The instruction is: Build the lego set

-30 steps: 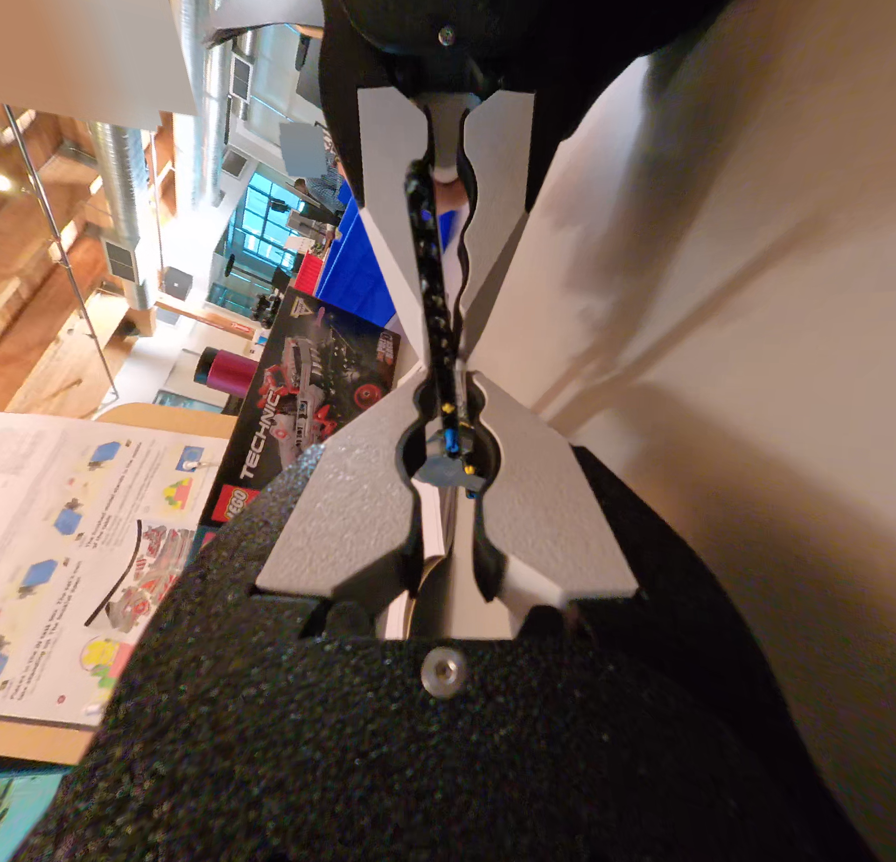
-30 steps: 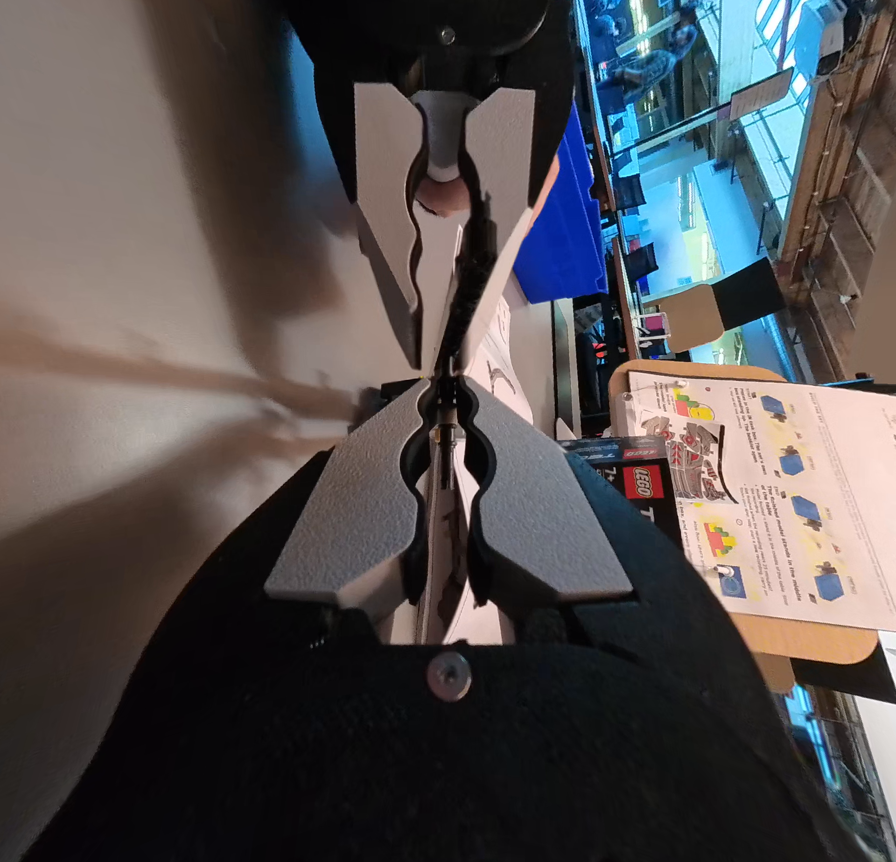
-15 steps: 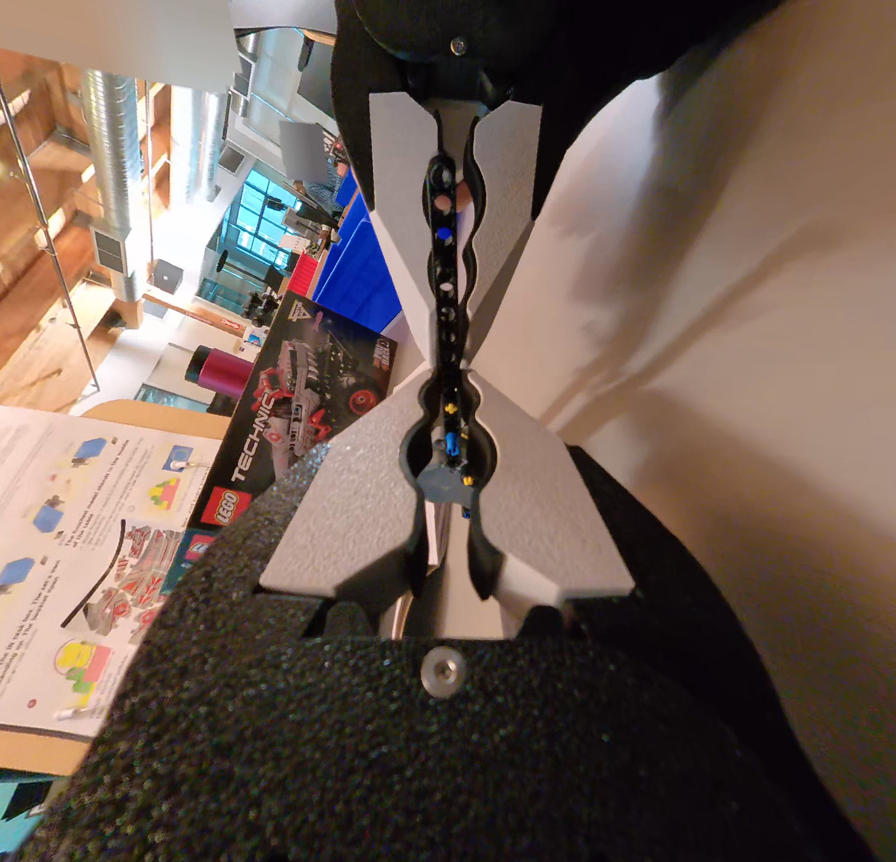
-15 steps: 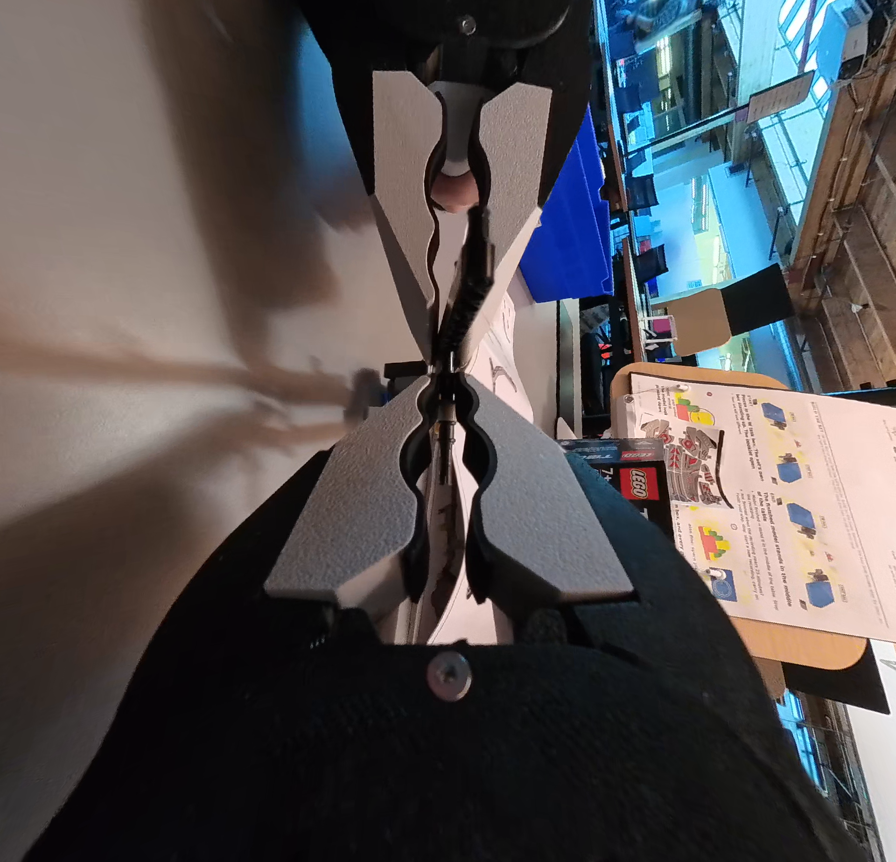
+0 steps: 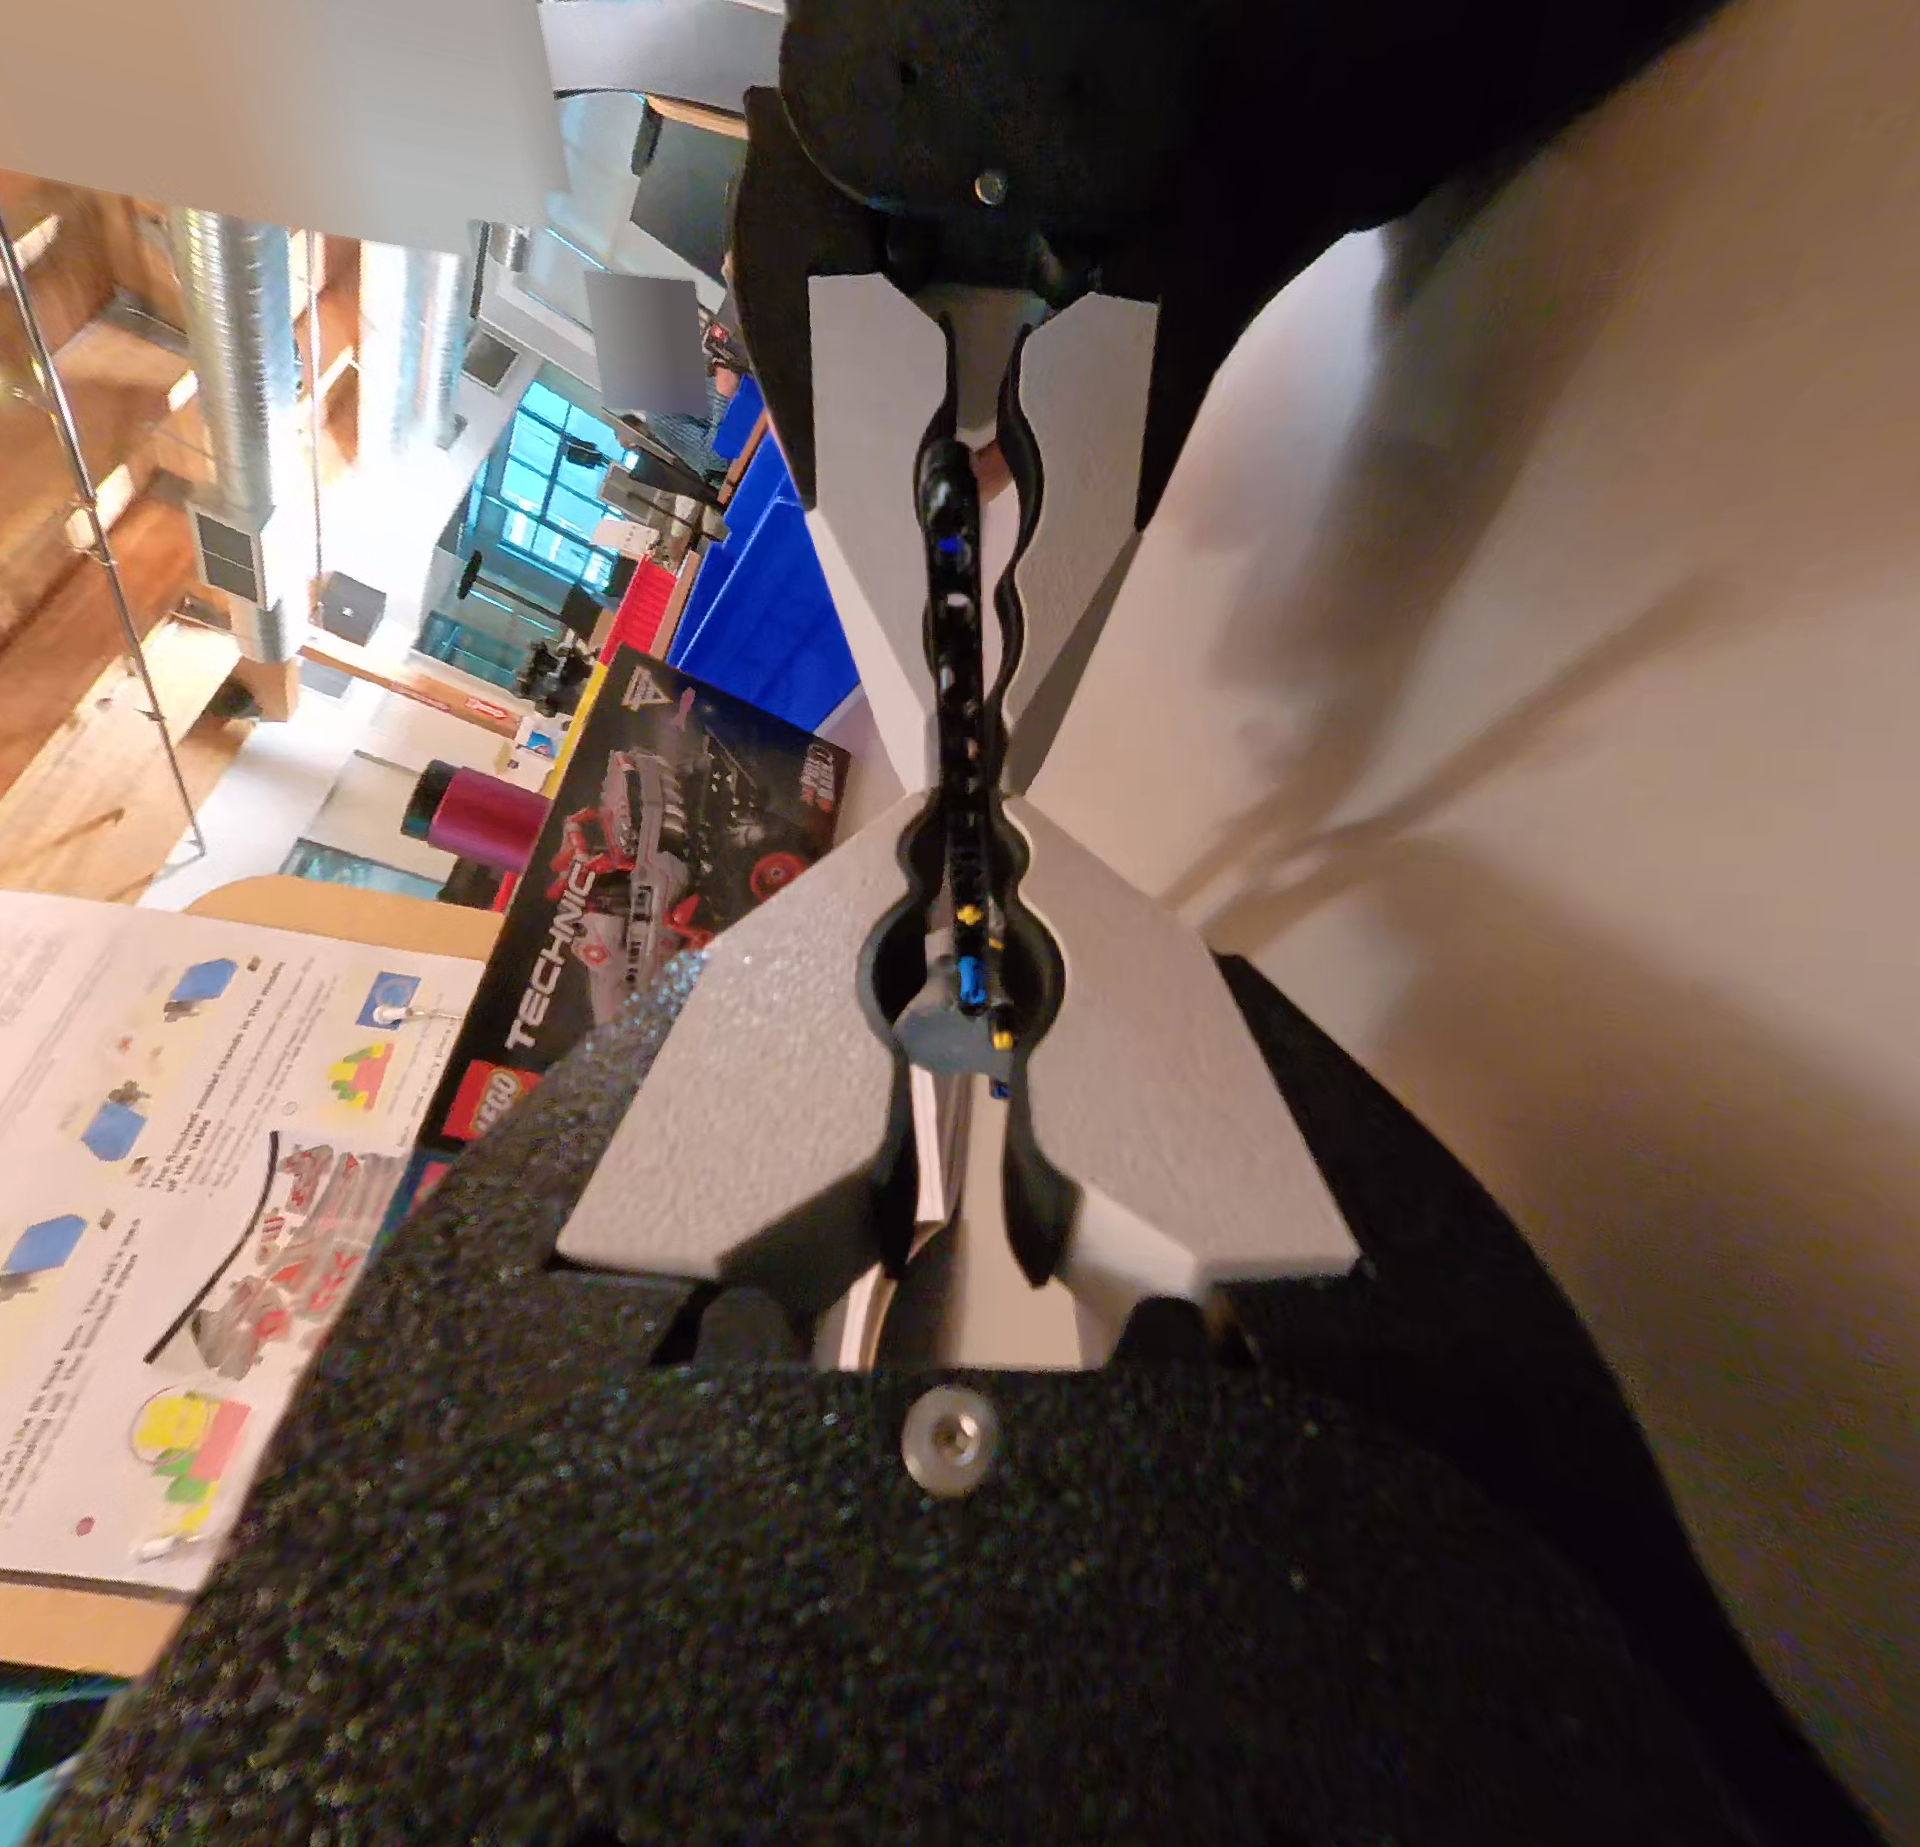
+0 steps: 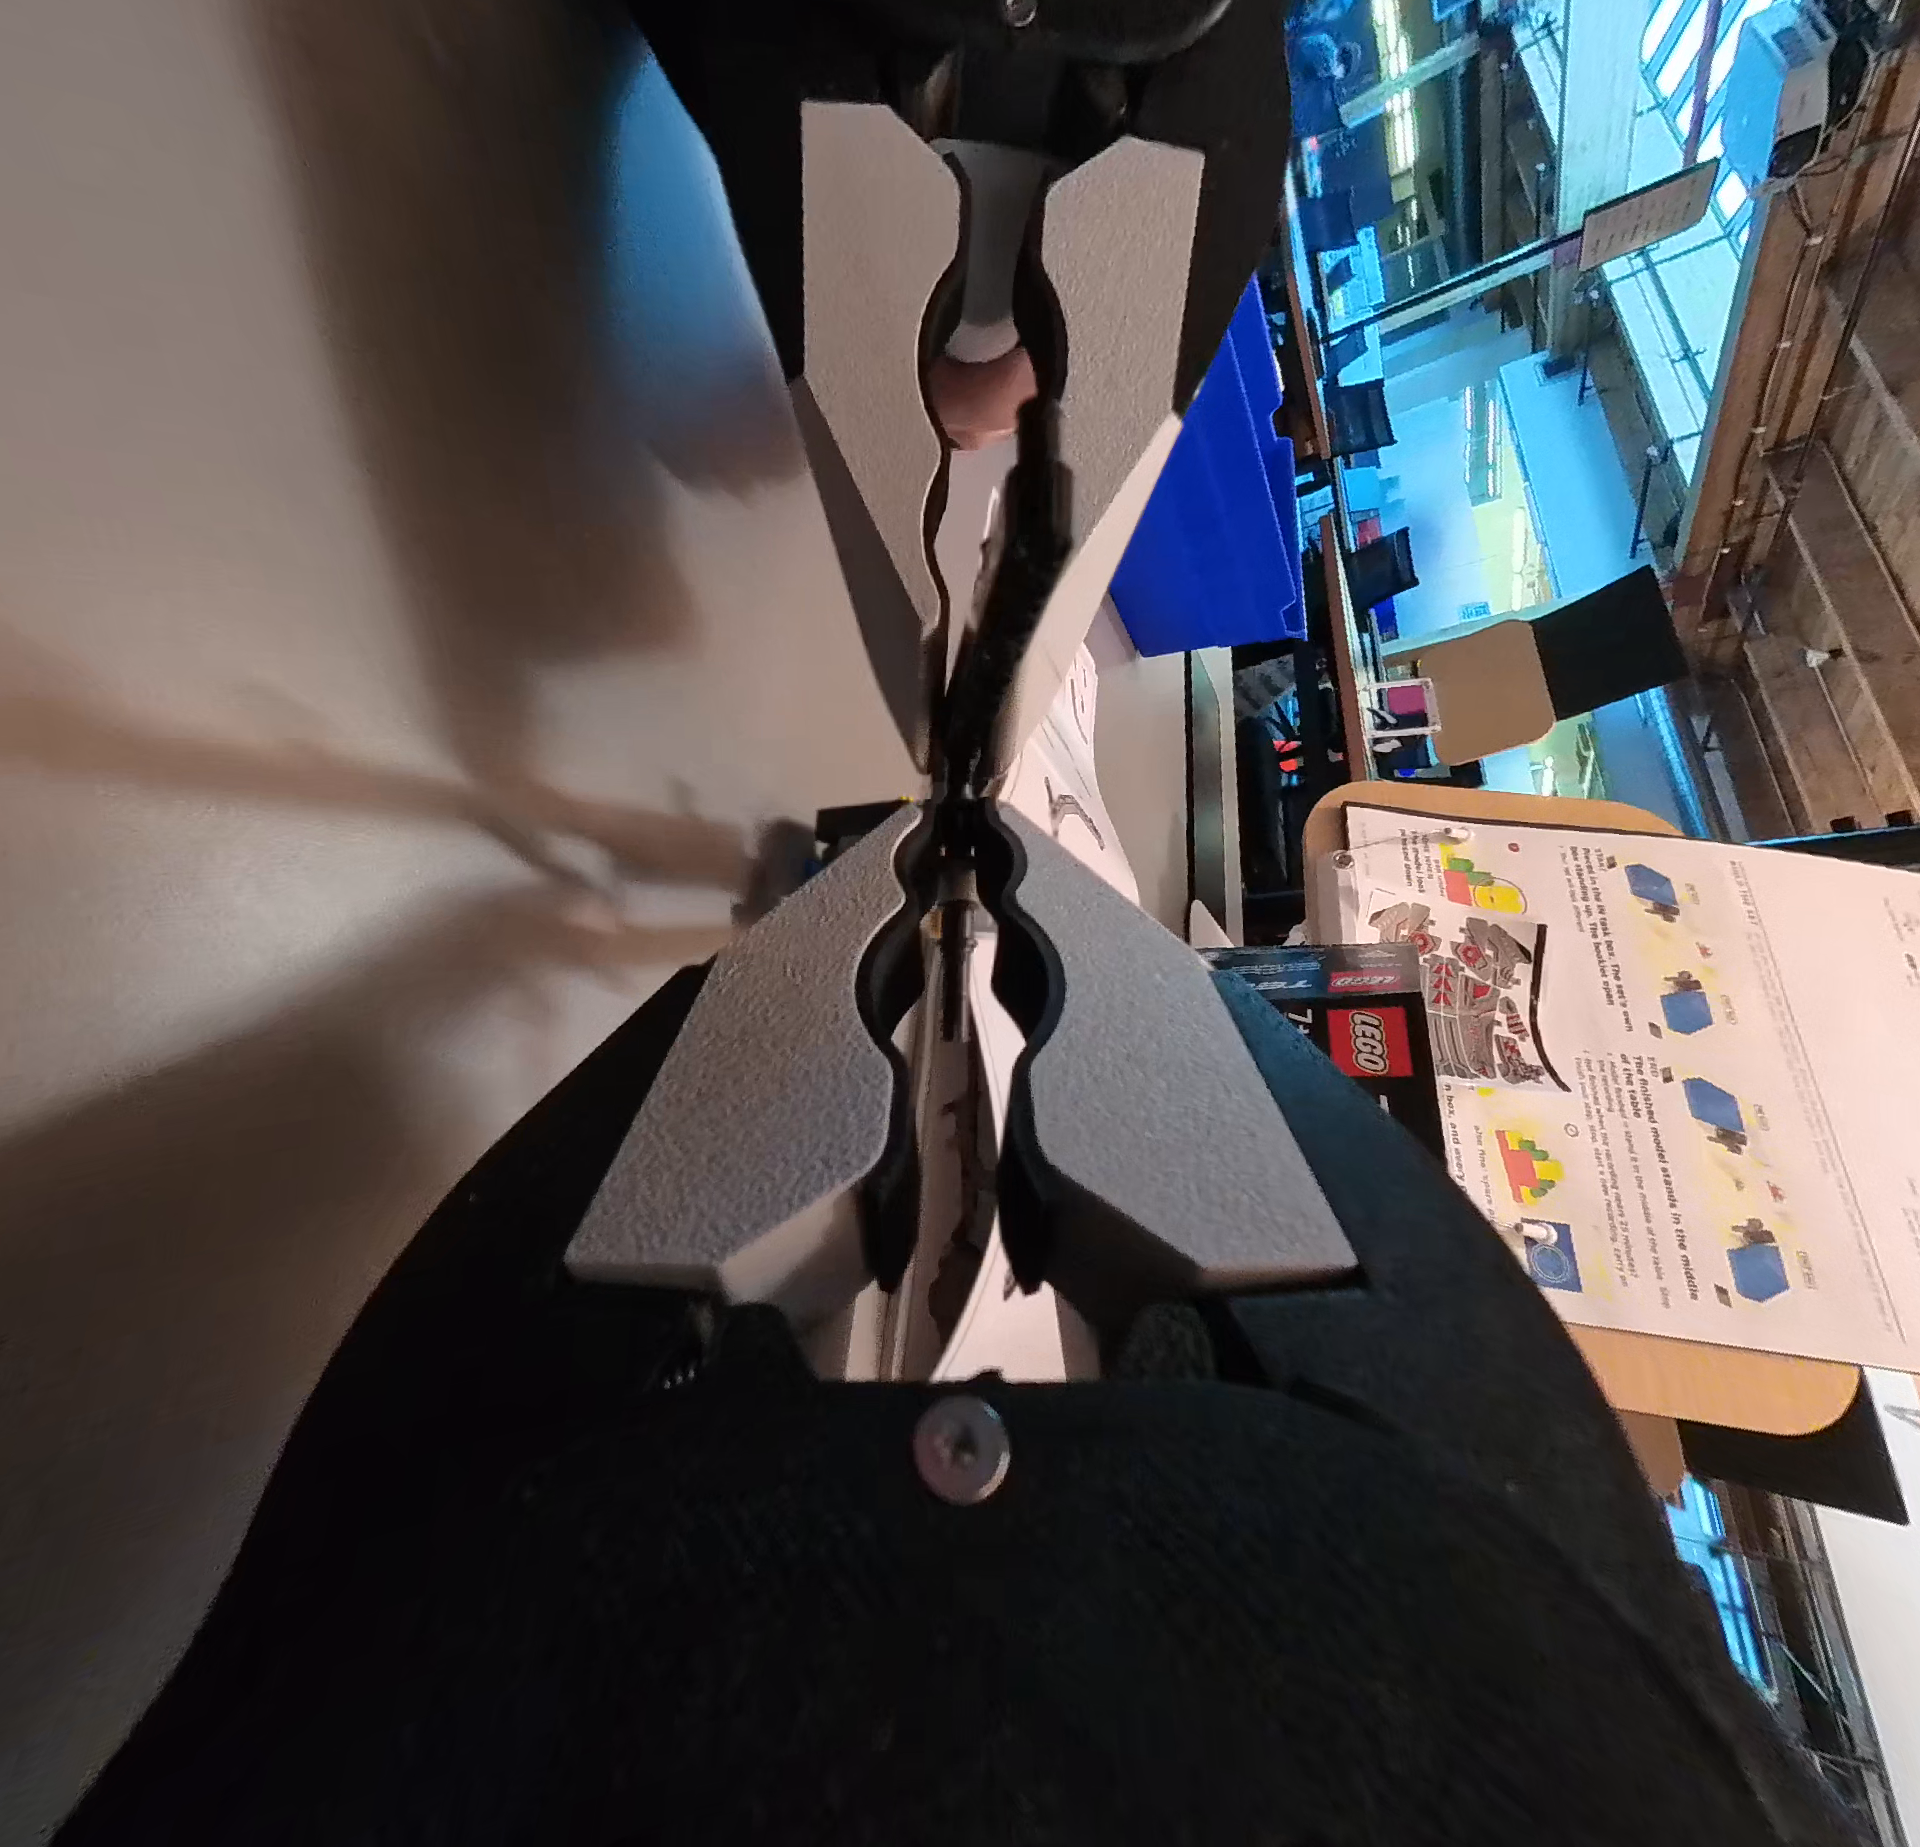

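The two grippers face each other tip to tip above the white table (image 5: 1507, 602). A long black lego beam (image 5: 961, 654) with blue and yellow pins and a grey part at its near end runs through both sets of jaws. My left gripper (image 5: 961, 826) is shut on its near end. My right gripper (image 5: 966, 763) is shut on the far length. In the right wrist view my right gripper (image 6: 956, 833) is shut on a thin dark part. The black beam (image 6: 1023, 550) runs on into the left gripper (image 6: 951, 758).
A lego set box (image 5: 665, 862) lies beside a printed instruction sheet (image 5: 156, 1174) on a wooden board. A magenta bottle (image 5: 478, 810) and blue bins (image 5: 758, 592) stand behind. The box (image 6: 1351, 1018), sheet (image 6: 1662, 1070) and a blue bin (image 6: 1226, 509) also show in the right wrist view. The grippers are tip to tip, or close to it.
The black beam has turned a little about its length between the jaws. Both grippers stay shut and tip to tip, with a slight shift in angle.
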The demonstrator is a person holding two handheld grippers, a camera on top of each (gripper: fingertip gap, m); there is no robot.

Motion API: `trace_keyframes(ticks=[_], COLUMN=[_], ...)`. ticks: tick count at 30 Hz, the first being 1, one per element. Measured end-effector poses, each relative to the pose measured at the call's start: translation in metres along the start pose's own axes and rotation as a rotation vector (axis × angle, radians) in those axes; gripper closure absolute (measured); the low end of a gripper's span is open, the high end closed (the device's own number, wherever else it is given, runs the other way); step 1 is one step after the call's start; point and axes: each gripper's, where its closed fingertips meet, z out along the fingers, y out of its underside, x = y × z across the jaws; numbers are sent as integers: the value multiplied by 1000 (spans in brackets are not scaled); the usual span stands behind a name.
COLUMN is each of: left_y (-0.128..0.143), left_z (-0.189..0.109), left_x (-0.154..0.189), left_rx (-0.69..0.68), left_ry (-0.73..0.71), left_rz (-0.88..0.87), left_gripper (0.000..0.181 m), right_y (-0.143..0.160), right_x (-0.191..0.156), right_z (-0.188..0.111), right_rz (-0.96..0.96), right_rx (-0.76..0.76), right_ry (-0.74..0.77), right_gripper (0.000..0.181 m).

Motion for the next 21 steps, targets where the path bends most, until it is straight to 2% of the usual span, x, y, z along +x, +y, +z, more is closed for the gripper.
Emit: trace_keyframes(ticks=[3, 4, 5, 6, 7, 10, 12, 15, 21], left_y=[7, 14, 17, 14, 8, -2, 5, 16, 16], left_z=[-3, -10, -14, -14, -9, -5, -9, -10, -7], left_x=[-5, -14, -23, -28, -27, -21, -12, -5, 5], left_rx=[-39, -55, -41, -20, -4, 2, -4, -22, -23], left_ry=[-26, -62, -90, -94, -84, -102, -85, -62, -40], left_rz=[32, 22, -35, -91, -93, 23, 85, 161, 276], left_gripper=[176, 176, 177, 177, 176, 177, 176, 176, 176], right_y=[8, 38, 58, 45, 27, 28, 28, 41, 52], right_x=[3, 11, 17, 23, 35, 25, 12, 5, 1], right_z=[-2, -8, -15, -18, -19, -9, -7, -2, -2], right_rz=[-24, -64, -37, 116, 191, 35, 0, -126, -116], right_rx=[-53, -196, -234, -98, 12, -69, -64, -150, -153], right_ry=[12, 44, 52, 55, 90, 81, 44, 43, 22], right_gripper=[177, 177, 177, 177, 177, 177, 177, 178, 176])
